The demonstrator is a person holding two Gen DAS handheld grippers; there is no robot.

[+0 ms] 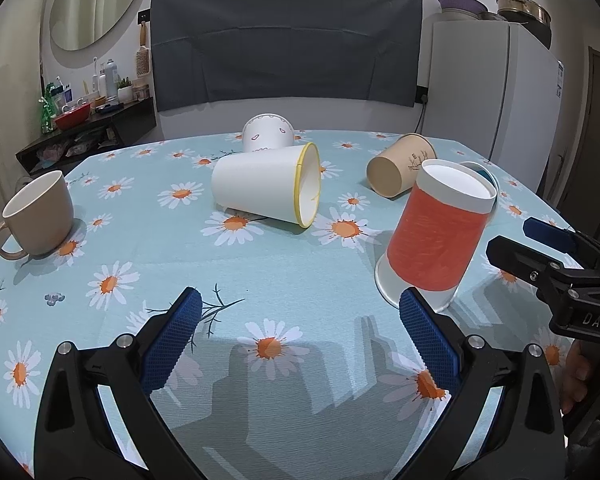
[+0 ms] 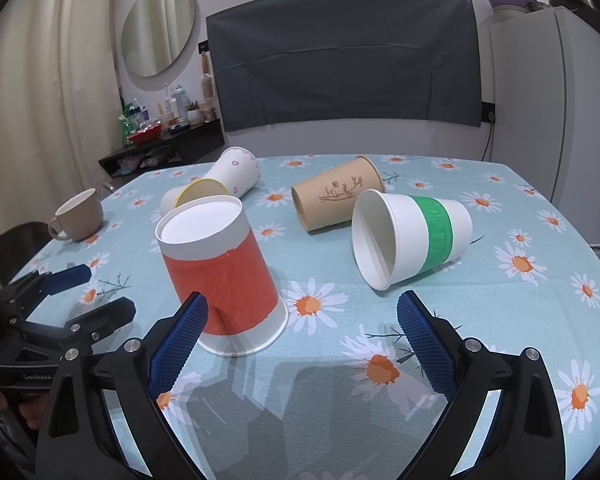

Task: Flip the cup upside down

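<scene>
Daisy-print table carries a red-banded cup standing upside down; beside it, left gripper and right gripper both gape wide, empty.

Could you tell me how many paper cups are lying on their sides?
4: yellow-rimmed cup, heart-print cup behind it, brown cup mid-table, green-banded cup nearest. The red cup stands inverted.
</scene>
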